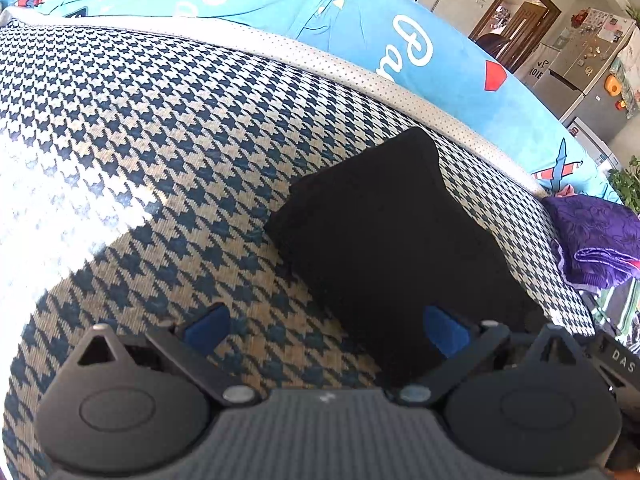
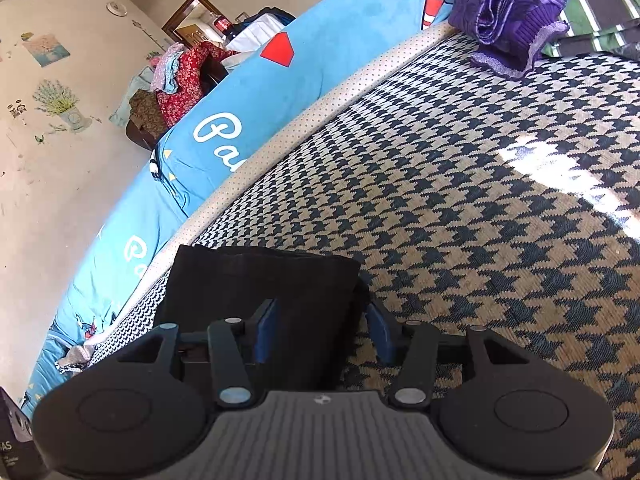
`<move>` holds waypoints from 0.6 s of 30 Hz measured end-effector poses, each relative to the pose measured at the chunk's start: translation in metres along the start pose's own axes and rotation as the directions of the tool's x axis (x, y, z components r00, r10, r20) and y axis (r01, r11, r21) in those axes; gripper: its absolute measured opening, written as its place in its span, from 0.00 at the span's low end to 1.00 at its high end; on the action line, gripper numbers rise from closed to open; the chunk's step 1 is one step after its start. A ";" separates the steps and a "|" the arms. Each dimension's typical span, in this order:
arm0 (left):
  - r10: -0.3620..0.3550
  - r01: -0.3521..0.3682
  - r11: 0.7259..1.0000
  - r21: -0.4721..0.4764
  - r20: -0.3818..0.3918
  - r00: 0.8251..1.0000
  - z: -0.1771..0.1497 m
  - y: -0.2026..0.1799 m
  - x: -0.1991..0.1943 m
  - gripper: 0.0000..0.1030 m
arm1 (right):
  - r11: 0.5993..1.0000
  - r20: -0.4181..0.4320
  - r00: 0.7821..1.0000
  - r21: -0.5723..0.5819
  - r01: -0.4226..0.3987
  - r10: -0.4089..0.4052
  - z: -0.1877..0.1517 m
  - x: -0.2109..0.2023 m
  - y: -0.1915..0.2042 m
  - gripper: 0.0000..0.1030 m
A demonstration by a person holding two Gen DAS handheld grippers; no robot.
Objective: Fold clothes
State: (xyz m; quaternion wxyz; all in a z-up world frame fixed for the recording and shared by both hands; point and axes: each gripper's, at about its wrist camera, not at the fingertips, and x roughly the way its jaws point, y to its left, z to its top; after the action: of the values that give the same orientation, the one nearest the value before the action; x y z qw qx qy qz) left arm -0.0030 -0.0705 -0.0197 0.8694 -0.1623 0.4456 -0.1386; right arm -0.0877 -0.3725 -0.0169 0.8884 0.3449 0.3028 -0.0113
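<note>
A black folded garment [image 1: 384,220] lies flat on the houndstooth-patterned surface [image 1: 160,140], near its dotted back border. My left gripper [image 1: 326,330] is open wide just above the near end of the garment, with its right blue pad [image 1: 444,332] over the cloth and its left pad over bare houndstooth. In the right wrist view the same black garment [image 2: 240,280] sits close in front. My right gripper [image 2: 322,330] stands open astride the garment's right edge, and neither pad presses on the cloth. A folded purple garment [image 2: 516,12] rests at the surface's far corner.
A light blue cushion with white lettering [image 1: 400,40] runs along the back edge of the houndstooth surface. The purple garment [image 1: 600,240] is at the right edge. A fridge [image 1: 580,72] and a doorway stand beyond. A heap of clothes [image 2: 180,76] sits on a chair behind the cushion.
</note>
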 end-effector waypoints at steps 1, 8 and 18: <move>-0.004 0.004 1.000 0.005 -0.002 1.000 0.003 0.000 0.003 1.00 | 1.000 -0.002 1.000 0.000 0.001 -0.001 0.000 0.000 0.000 0.48; -0.006 0.006 1.000 -0.001 -0.028 1.000 0.022 0.005 0.028 1.00 | 1.000 -0.015 1.000 -0.002 0.014 -0.014 -0.001 0.004 0.000 0.49; -0.051 0.050 0.999 -0.019 -0.039 0.998 0.045 0.010 0.056 1.00 | 1.000 -0.018 1.000 -0.018 0.024 -0.025 -0.002 0.011 0.002 0.53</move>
State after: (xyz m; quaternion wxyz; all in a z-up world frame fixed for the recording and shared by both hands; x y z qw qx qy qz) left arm 0.0668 -0.0757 -0.0399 0.8552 -0.1786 0.4596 -0.1596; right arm -0.0796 -0.3678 -0.0231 0.8884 0.3335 0.3151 -0.0164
